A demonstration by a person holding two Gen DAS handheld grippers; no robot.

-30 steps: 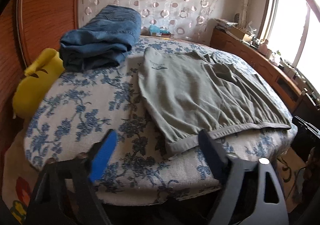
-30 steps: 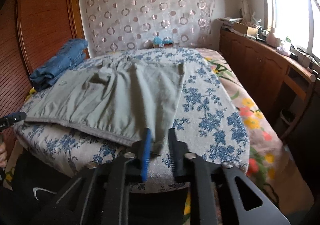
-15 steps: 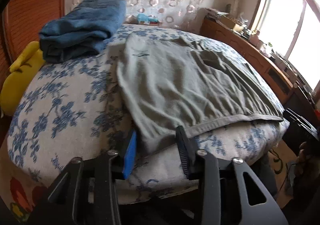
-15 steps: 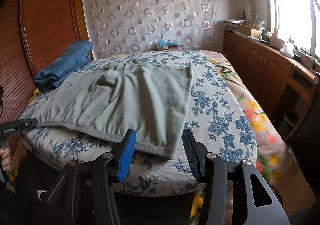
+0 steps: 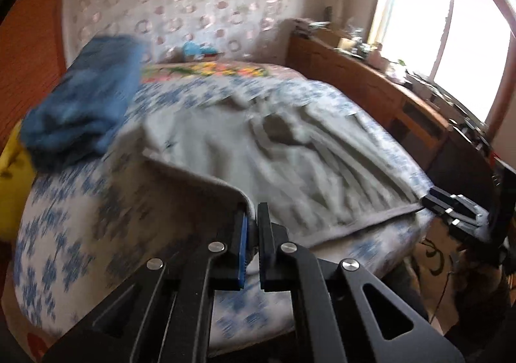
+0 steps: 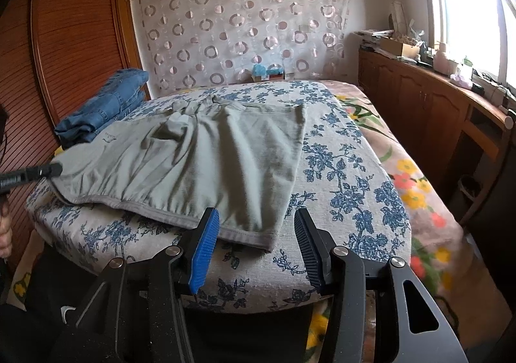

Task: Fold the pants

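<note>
Grey-green pants (image 6: 206,153) lie spread on the flowered bed, waistband toward me. My left gripper (image 5: 253,227) is shut on the waistband's left corner (image 5: 206,182) and lifts it off the bed; it shows as a dark tip at the pants' left edge in the right wrist view (image 6: 35,172). My right gripper (image 6: 254,247) is open, its fingers either side of the waistband's right corner (image 6: 251,234), not touching it. In the left wrist view the right gripper (image 5: 451,208) sits at the far end of the waistband. The left wrist view is blurred.
Folded blue jeans (image 6: 106,105) lie at the back left of the bed (image 6: 348,176). A yellow cushion (image 5: 9,182) sits by the wooden wardrobe (image 6: 74,47). A wooden cabinet (image 6: 429,105) with clutter runs along the window side on the right.
My left gripper went from wide open to shut on the waistband's left corner and lifted it. My right gripper opened from nearly shut and stays at the right corner.
</note>
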